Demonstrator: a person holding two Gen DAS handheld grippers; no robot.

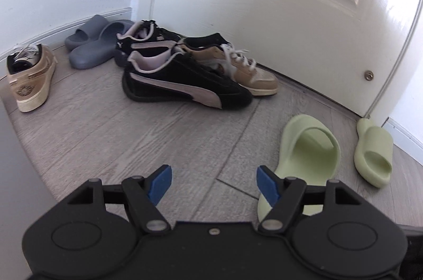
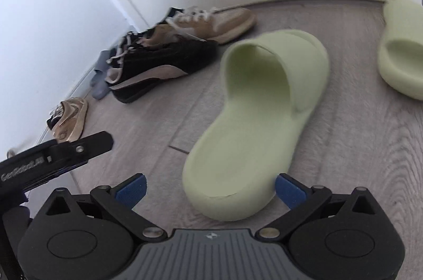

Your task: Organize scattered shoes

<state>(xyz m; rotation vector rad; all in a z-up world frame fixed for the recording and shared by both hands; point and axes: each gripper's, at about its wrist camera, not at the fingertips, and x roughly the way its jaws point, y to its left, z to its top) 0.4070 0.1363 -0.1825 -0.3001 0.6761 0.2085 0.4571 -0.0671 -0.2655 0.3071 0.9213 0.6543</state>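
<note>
On the wood floor point(image 1: 92, 126) by the door point(image 1: 290, 2), going left to right: a tan sneaker point(image 1: 31, 79) alone near the wall, two grey slides point(image 1: 90, 44), two black sneakers point(image 1: 185, 84) bunched with the second tan sneaker point(image 1: 246, 71), then two green slides point(image 1: 306, 147) well apart from that heap. The left tongs point(image 1: 214, 183) hang wide open, empty, over bare floor. The right tongs point(image 2: 210, 188) gape just as wide, straddling the near green slide's heel without gripping it.
</note>
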